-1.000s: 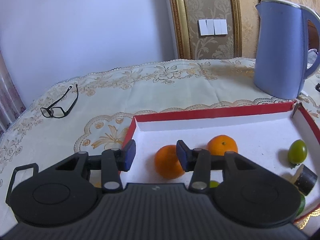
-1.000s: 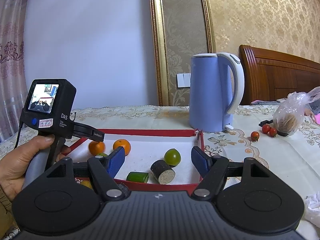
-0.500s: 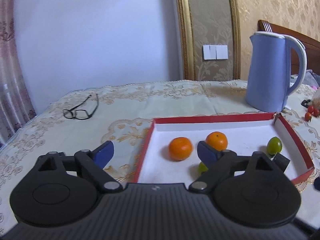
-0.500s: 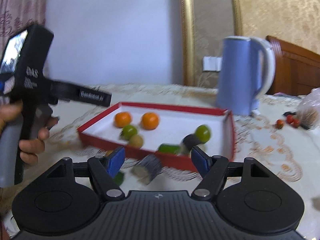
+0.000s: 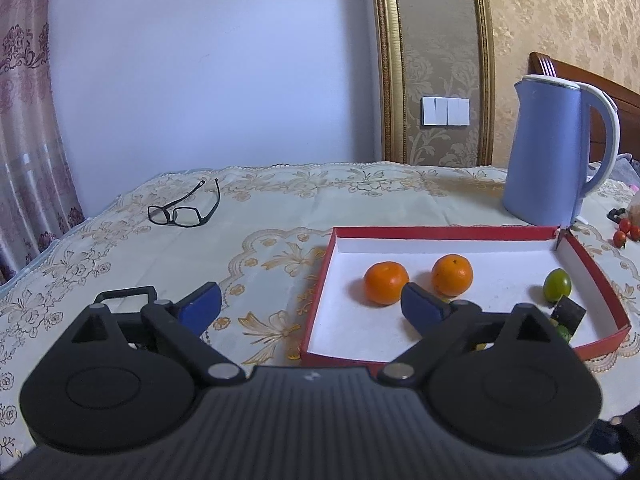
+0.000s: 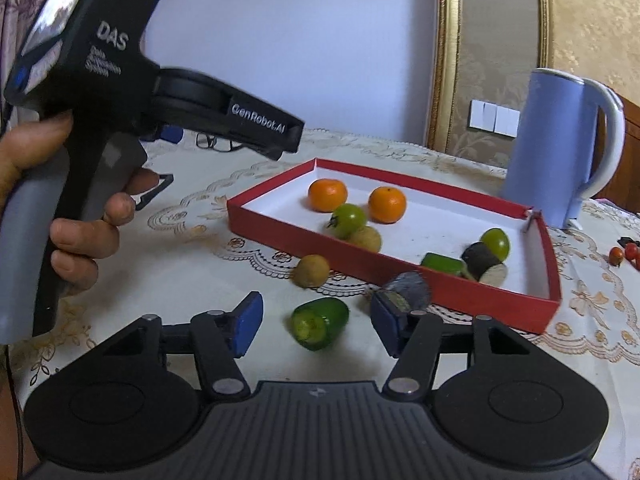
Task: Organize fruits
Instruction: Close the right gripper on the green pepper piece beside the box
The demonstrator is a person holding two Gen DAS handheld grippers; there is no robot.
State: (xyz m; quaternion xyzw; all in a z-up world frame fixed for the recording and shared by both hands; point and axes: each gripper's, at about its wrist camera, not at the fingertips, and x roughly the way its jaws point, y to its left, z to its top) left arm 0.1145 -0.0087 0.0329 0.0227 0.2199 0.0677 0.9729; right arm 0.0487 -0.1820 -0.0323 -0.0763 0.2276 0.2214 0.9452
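Observation:
The red tray (image 6: 400,276) holds two oranges (image 6: 328,195), a green tomato (image 6: 349,221), a brown fruit (image 6: 366,239) and some green and dark pieces. On the cloth in front of it lie a cut green piece (image 6: 320,322), a brown fruit (image 6: 311,271) and a blurred dark piece (image 6: 408,290). My right gripper (image 6: 318,326) is low over the cloth. Its jaws are closing around the green piece, with gaps on both sides. My left gripper (image 5: 310,309) hangs before the tray's near left corner (image 5: 316,336). Its jaws are opening, with no fruit between them.
A blue kettle (image 5: 556,152) stands behind the tray at the right. Glasses (image 5: 184,210) lie at the far left of the patterned tablecloth. Small red tomatoes (image 6: 624,252) sit at the right edge. A hand (image 6: 80,220) holds the left tool beside my right gripper.
The left gripper drew back from the orange in the tray and opened wide. The right gripper swung down to the cloth before the tray and its jaws narrowed around the green piece.

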